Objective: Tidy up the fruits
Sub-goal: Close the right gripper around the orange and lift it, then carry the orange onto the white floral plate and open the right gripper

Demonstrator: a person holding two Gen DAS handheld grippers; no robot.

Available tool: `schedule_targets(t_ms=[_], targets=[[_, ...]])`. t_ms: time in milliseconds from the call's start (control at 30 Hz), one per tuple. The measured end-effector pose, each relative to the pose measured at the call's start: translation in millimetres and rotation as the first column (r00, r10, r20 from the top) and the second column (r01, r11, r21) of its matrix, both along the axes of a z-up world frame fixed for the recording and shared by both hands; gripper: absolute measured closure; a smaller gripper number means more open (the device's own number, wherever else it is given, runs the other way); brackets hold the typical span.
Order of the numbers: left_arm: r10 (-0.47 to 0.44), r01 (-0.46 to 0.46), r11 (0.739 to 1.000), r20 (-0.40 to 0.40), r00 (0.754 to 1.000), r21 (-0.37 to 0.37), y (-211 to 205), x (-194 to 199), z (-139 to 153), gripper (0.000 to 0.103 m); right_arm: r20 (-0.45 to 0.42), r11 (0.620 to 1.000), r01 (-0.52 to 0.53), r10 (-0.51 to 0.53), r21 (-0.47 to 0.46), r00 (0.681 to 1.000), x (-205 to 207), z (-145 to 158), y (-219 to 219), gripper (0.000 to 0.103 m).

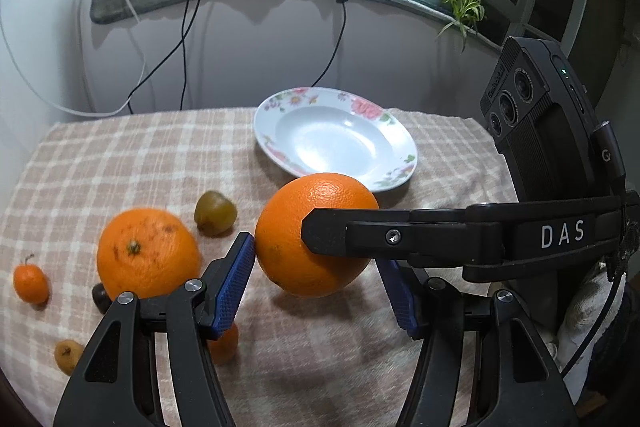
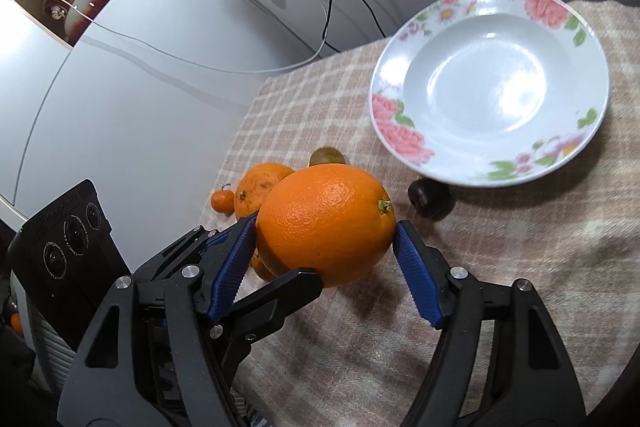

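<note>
The big orange (image 2: 325,225) is above the checked cloth (image 2: 500,267), between the blue pads of the right gripper (image 2: 325,251), which press on both its sides and grip it. The left gripper (image 1: 316,287) has its jaws around the same orange; its left pad touches the peel, but the right pad is hidden behind the other tool, so I cannot tell if it grips. The flowered plate (image 2: 400,131) lies just beyond, near the cloth's far edge. A second orange (image 1: 148,253) and small fruits lie to the left.
</note>
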State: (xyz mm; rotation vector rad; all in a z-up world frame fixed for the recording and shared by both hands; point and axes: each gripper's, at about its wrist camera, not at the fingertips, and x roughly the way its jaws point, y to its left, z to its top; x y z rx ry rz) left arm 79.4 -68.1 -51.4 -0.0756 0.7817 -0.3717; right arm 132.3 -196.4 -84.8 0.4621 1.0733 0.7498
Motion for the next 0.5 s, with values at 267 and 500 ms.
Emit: schedule_targets(t_ms=[267,500], targets=[[-0.031,0.031,1.0,0.036,0.999,0.002,-18.6,14.3,10.6,0.041,0.032,0.999,0.034,-0.034,0.003,0.999,3.3,10.9,-18.5,0.029],[-0.051,0.051,0.999,0.046,0.998,-0.003,-35.2,31.2,12.4,0.041,0.036,0.998,0.069,-0.069,0.004,0.997,19.1,12.6,-36.1,0.029]])
